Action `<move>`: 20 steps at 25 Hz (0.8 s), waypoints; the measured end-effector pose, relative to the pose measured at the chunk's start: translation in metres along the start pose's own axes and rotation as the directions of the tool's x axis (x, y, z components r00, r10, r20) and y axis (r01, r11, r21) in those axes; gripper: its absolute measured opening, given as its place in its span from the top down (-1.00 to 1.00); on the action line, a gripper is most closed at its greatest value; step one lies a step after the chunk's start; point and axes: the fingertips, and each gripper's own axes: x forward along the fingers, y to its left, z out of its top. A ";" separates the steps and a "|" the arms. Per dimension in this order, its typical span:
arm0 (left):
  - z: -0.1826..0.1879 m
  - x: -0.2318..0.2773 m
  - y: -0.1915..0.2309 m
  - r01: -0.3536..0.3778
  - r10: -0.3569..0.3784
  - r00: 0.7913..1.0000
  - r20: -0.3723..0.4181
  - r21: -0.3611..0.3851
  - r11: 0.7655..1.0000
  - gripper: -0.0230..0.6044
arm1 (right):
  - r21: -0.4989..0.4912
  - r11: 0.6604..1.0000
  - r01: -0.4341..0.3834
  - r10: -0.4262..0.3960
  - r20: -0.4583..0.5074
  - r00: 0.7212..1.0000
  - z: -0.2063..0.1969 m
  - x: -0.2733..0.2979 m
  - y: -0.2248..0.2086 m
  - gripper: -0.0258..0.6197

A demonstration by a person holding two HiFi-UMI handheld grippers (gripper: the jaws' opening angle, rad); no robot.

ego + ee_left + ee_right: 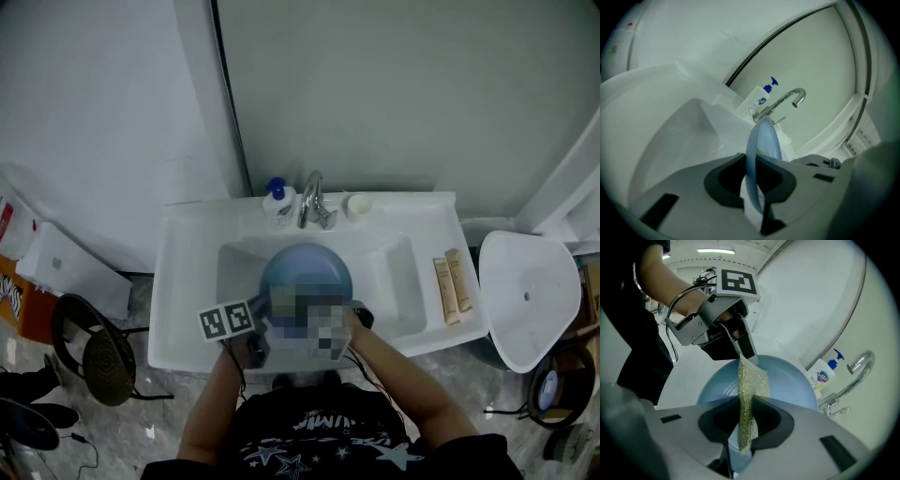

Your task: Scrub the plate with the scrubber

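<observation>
A blue plate [306, 273] is held over the white sink [187, 281]. In the left gripper view the plate [764, 140] shows edge-on between the jaws, and my left gripper [752, 164] is shut on its rim. The left gripper [246, 330] with its marker cube sits at the plate's near-left edge. My right gripper [747, 416] is shut on a greenish-gold mesh scrubber [751, 390], which hangs against the face of the plate [792, 385]. The left gripper [740, 348] shows across the plate in that view. A mosaic patch hides the right gripper in the head view.
A soap bottle [278, 202], the faucet [314, 199] and a small cup [356, 205] stand at the sink's back. Two tan bars [450, 286] lie on the right ledge. A white round lid [527, 295] is at the right, a black stool [98, 352] at the left.
</observation>
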 end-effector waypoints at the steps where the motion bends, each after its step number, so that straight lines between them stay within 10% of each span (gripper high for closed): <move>1: 0.001 -0.001 0.002 0.003 -0.003 1.000 0.004 -0.016 1.000 0.81 | -0.021 1.000 -0.002 0.002 -0.002 1.000 0.000 0.000 0.001 0.69; 20: 0.026 0.000 0.011 0.010 -0.008 0.999 0.045 -0.059 0.998 0.79 | -0.256 0.960 -0.112 0.108 -0.031 0.994 -0.013 -0.001 0.042 0.68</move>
